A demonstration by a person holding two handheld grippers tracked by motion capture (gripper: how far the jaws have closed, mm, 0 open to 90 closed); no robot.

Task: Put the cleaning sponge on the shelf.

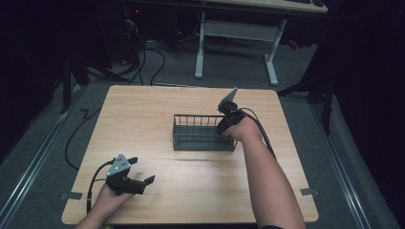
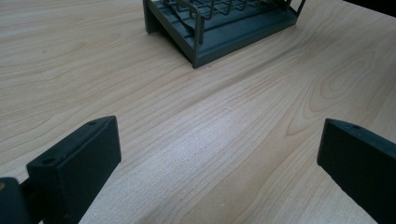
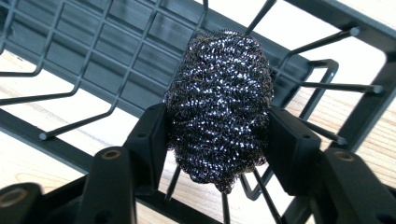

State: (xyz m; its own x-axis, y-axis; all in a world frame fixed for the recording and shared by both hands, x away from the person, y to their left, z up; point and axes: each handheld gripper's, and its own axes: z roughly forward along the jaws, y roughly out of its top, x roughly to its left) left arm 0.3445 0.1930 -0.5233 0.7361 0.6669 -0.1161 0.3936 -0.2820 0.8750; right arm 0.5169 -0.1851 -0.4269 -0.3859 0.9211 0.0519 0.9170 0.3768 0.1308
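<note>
Steel wool scourer (image 3: pixel 219 107) squeezed between right gripper (image 3: pixel 219 149) pads, down inside dark wire dish rack (image 1: pixel 203 138) at its 3 o'clock end. Placement nearly done; release and withdrawal left. Left gripper (image 1: pixel 138 179) agape, idle at table's 7 o'clock.

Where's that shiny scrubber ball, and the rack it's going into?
steel wool scrubber (image 3: pixel 219 102), right gripper view, middle of the ball.
dish rack (image 1: pixel 203 144), high view, near wall.
</note>
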